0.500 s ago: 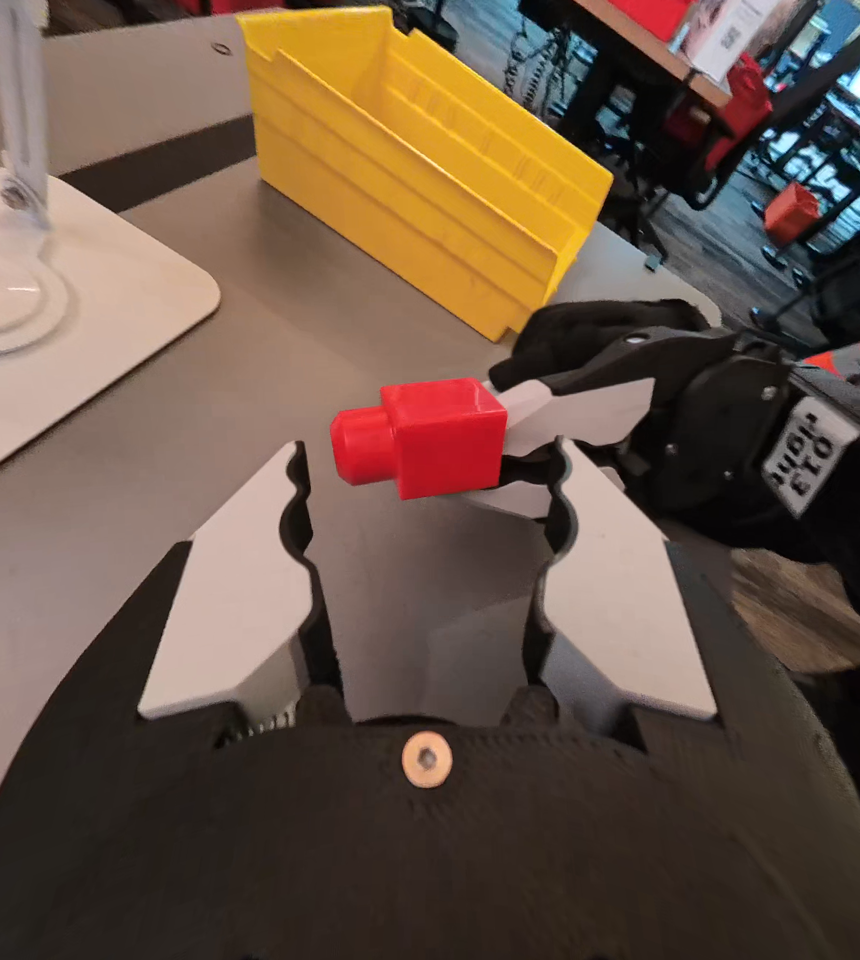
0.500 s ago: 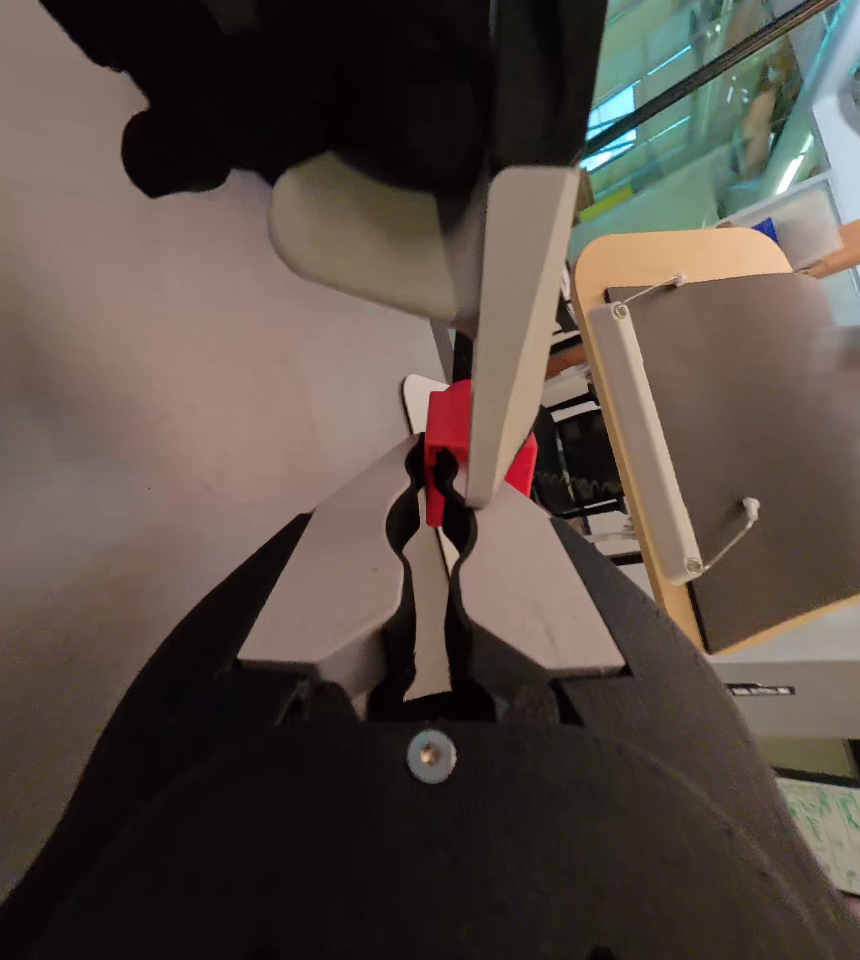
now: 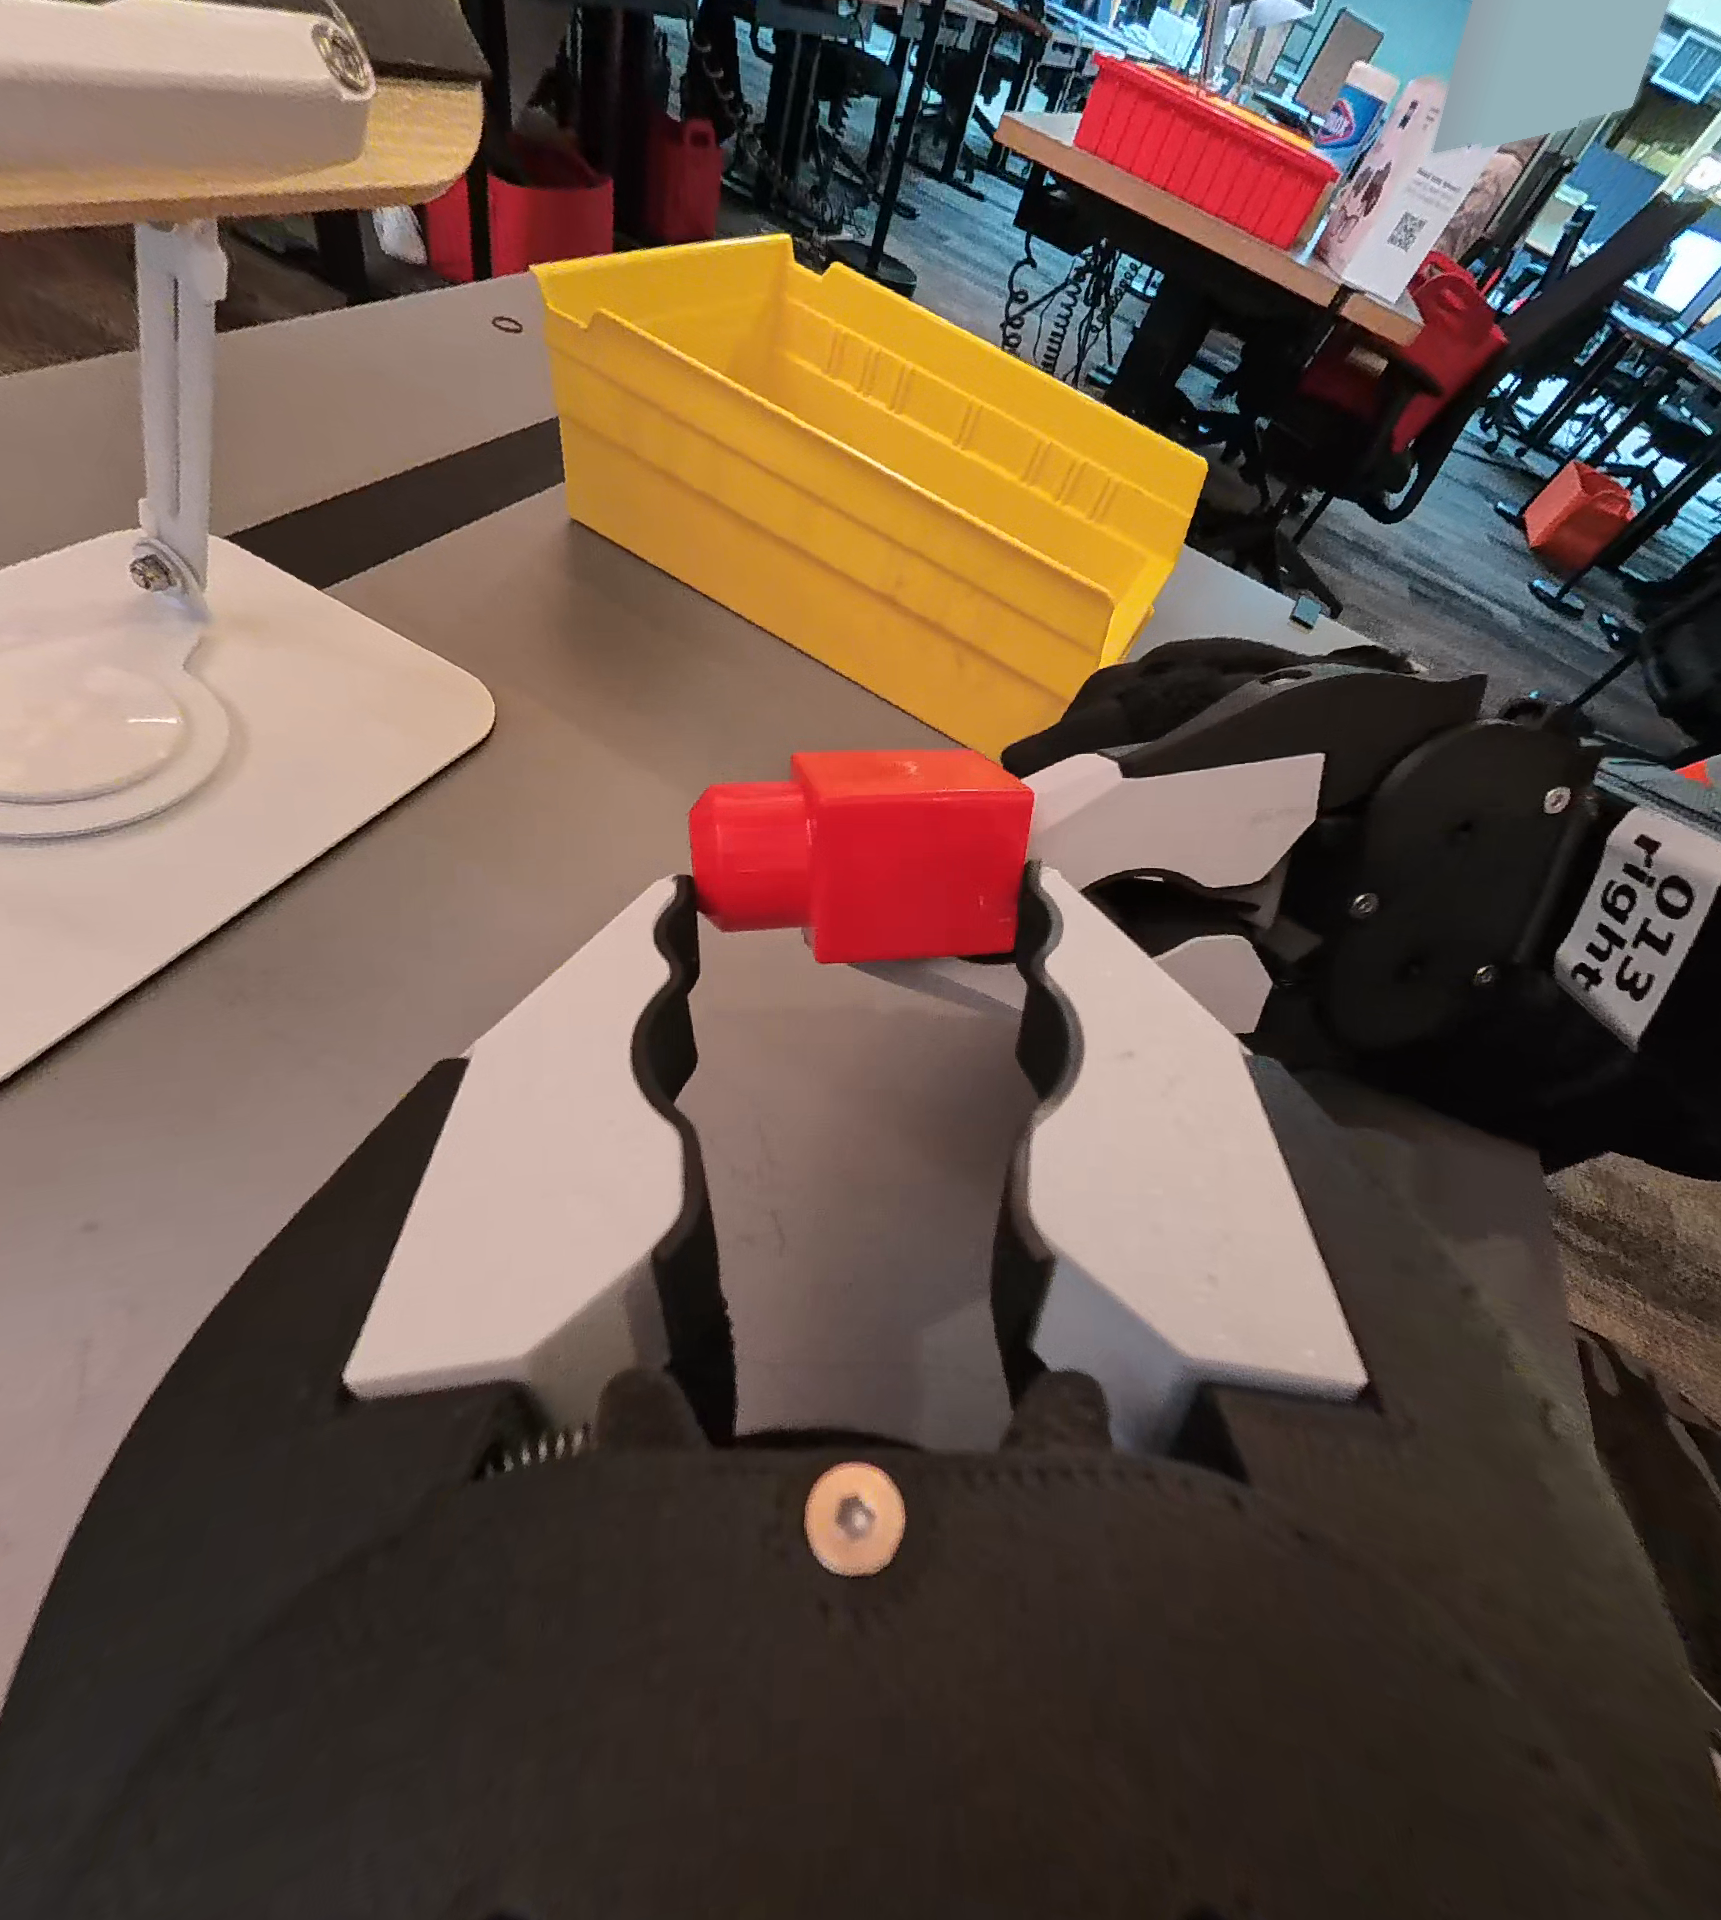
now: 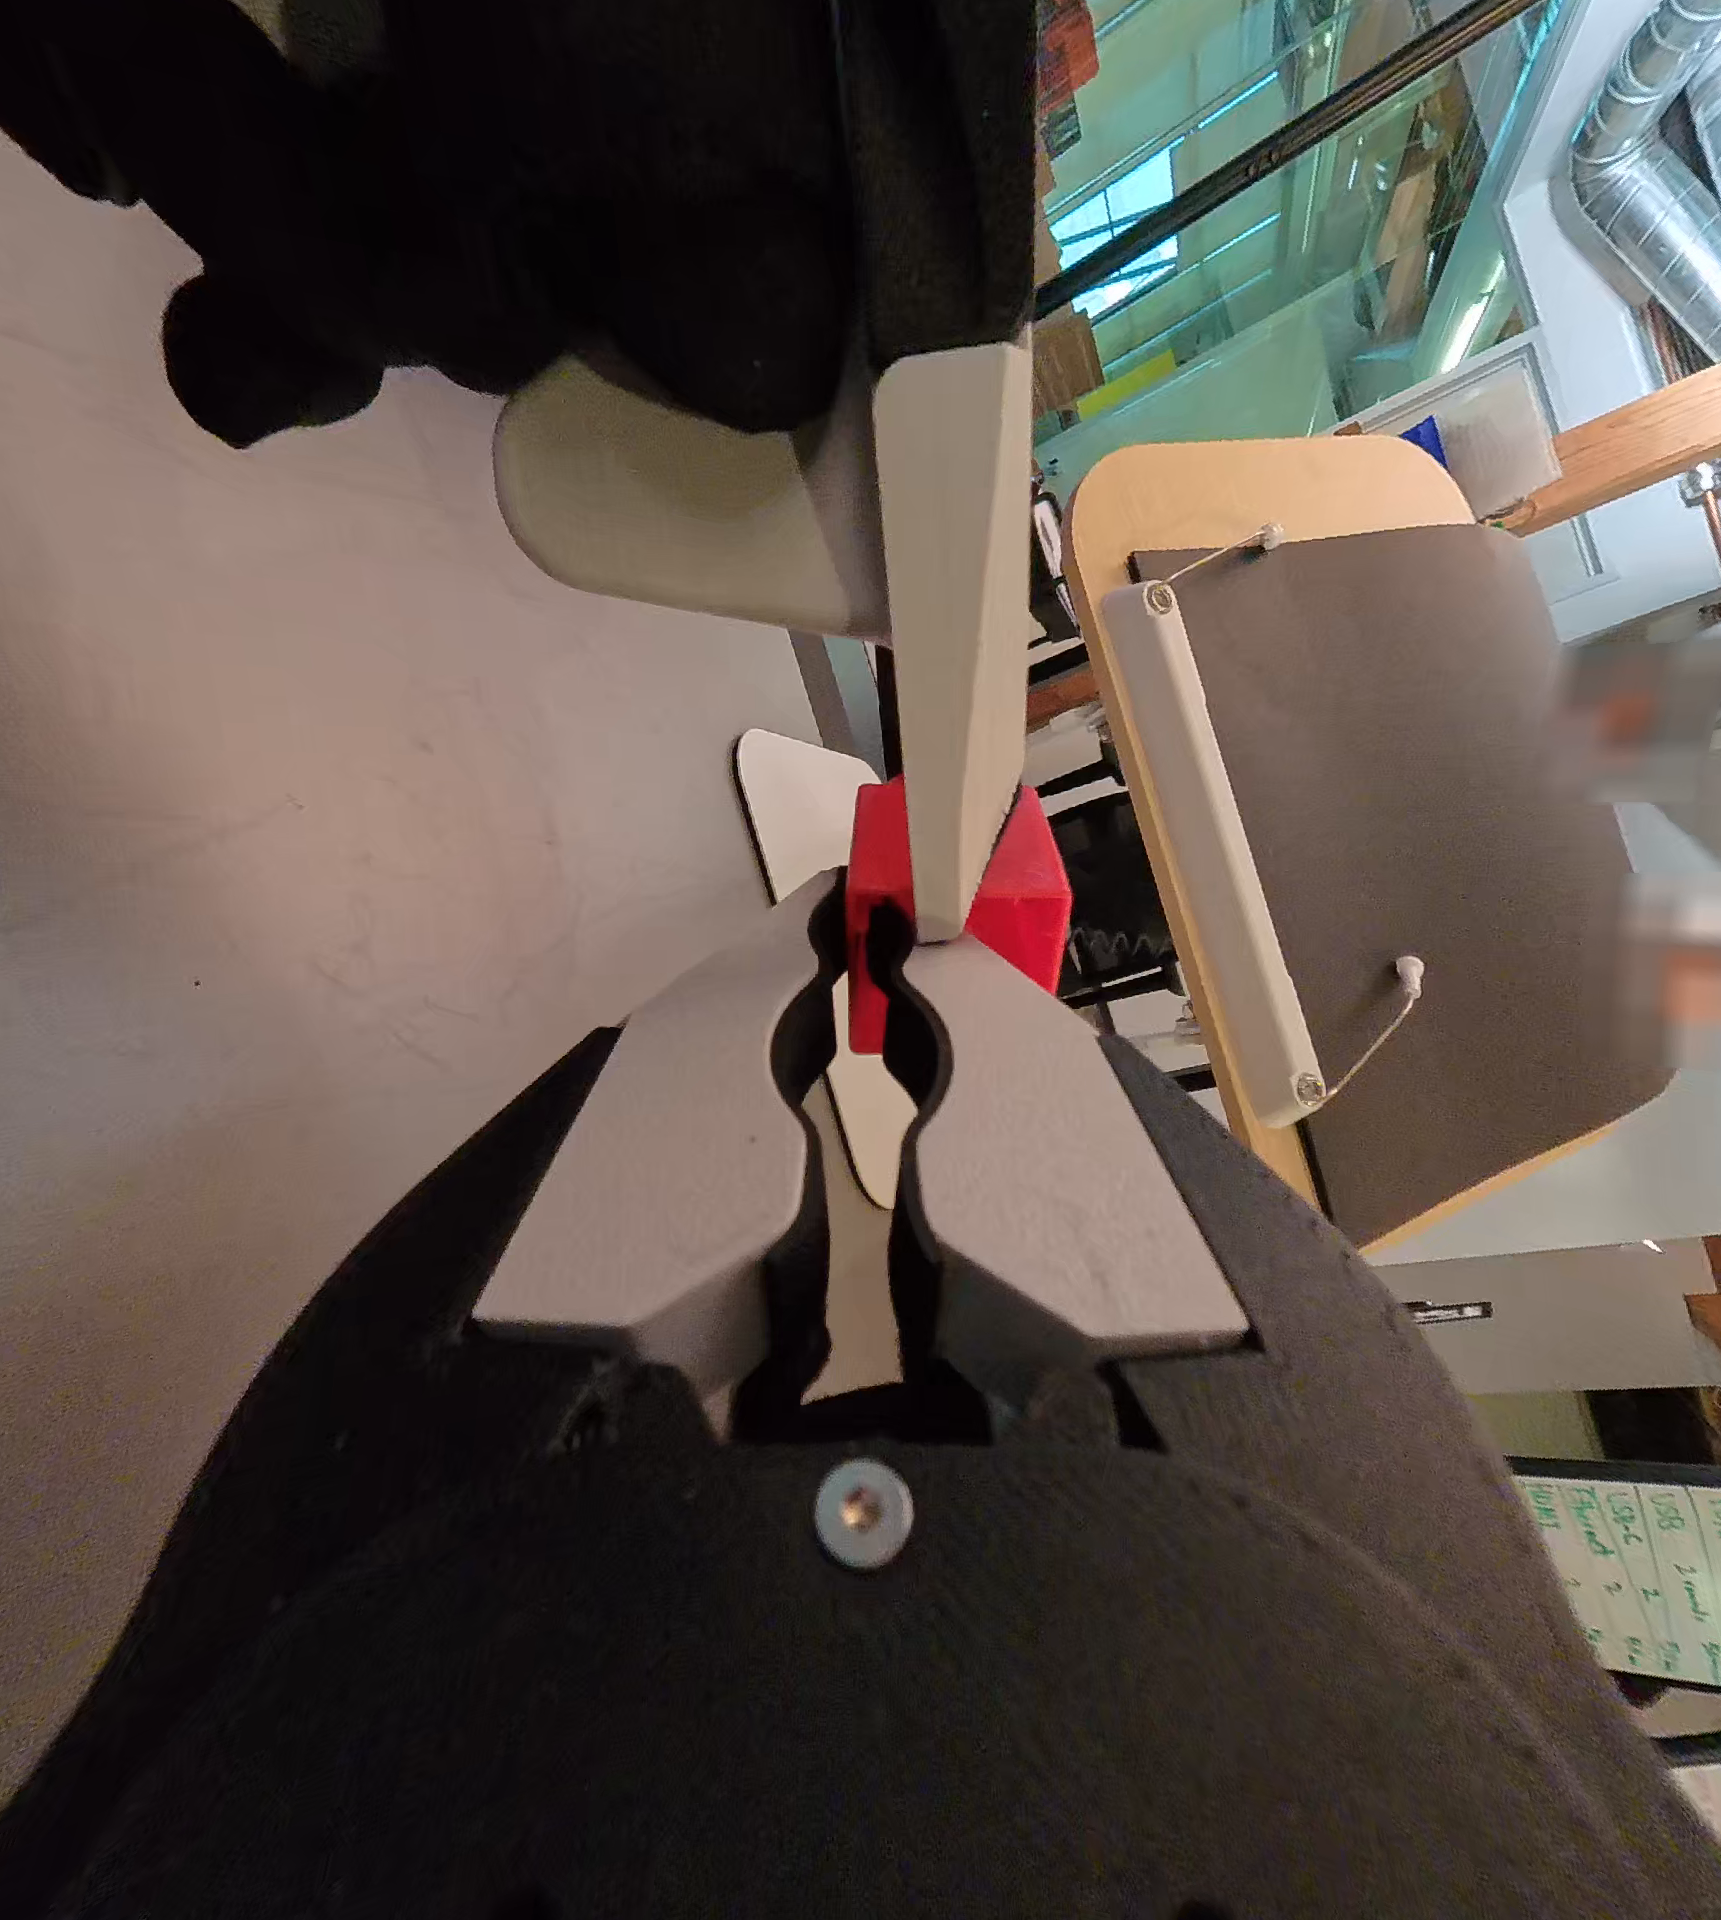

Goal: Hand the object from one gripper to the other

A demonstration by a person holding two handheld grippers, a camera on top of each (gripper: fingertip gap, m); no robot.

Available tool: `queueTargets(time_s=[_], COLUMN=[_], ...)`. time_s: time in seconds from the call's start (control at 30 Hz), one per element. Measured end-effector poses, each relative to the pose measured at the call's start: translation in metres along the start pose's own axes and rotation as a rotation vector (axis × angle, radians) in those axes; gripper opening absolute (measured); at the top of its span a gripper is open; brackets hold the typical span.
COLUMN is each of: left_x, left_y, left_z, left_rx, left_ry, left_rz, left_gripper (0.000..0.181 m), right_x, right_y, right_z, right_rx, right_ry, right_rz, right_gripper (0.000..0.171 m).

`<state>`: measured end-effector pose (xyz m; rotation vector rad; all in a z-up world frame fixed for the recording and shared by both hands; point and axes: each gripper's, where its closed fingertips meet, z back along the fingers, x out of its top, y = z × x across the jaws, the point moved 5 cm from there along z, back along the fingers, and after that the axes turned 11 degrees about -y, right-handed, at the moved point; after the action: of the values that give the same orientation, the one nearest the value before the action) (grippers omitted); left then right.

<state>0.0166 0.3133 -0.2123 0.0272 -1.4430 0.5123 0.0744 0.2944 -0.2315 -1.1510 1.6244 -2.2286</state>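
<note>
Grey tabletop (image 3: 440,1039) fills the lower half of the left wrist view, with a busy workshop of desks and chairs beyond it along the top of the frame.

At the centre of that view a red block (image 3: 897,852) hangs above the table: a plain, hard-looking cube with a round stub pointing to the frame's left, glossy and smooth-sided. The right gripper (image 4: 882,935) is clamped on the block's far end, seen entering from the right edge of the left wrist view. The left gripper (image 3: 851,904) is spread wide, its two tips flanking the block, one beside the stub and one at the cube's rear face; whether they touch it yet I cannot tell. In the right wrist view one finger (image 4: 960,665) of the left gripper crosses down over the block from the top of the frame.

The risk, as I judge it, lies in timing: if the right gripper lets go before the left one has closed firmly, the smooth block would drop to the table. Closing on the round stub against a flat face could also let it twist or squirt out.

Behind the block sits a yellow bin (image 3: 835,499), and a white stand base (image 3: 160,790) lies at the left.
</note>
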Motion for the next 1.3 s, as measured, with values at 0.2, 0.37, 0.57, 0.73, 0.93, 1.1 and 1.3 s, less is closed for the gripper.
queueTargets(time_s=[0.2,0.37,0.57,0.73,0.93,1.1,1.3], left_x=[0.002,0.012,0.026,0.034,0.018,-0.003,-0.007], left_y=[0.002,0.011,0.023,0.013,-0.007,-0.018,-0.029], left_z=[0.002,0.011,0.029,0.034,0.018,0.003,-0.007], left_rx=[0.004,0.019,0.104,0.194,0.224,0.198,0.192], left_ry=[-0.032,-0.053,0.077,0.202,0.384,0.499,0.524], left_rz=[-0.012,-0.023,-0.314,-0.737,-1.144,-1.35,-1.467], left_gripper=[0.06,0.06,0.06,0.06,0.06,0.06,0.06], right_x=[0.002,0.009,0.022,0.008,0.002,-0.01,-0.015], right_y=[0.0,-0.001,-0.008,-0.021,-0.032,-0.036,-0.028], right_z=[0.0,0.003,0.014,0.014,0.014,0.011,0.007], right_rx=[-0.003,-0.001,0.021,0.045,0.123,0.185,0.247], right_ry=[-0.019,-0.08,-0.241,-0.296,-0.434,-0.46,-0.419], right_rz=[0.004,-0.002,-0.142,-0.456,-0.889,-1.133,-1.161], right_gripper=[0.009,0.023,0.021,0.032,0.042,0.042,0.034])
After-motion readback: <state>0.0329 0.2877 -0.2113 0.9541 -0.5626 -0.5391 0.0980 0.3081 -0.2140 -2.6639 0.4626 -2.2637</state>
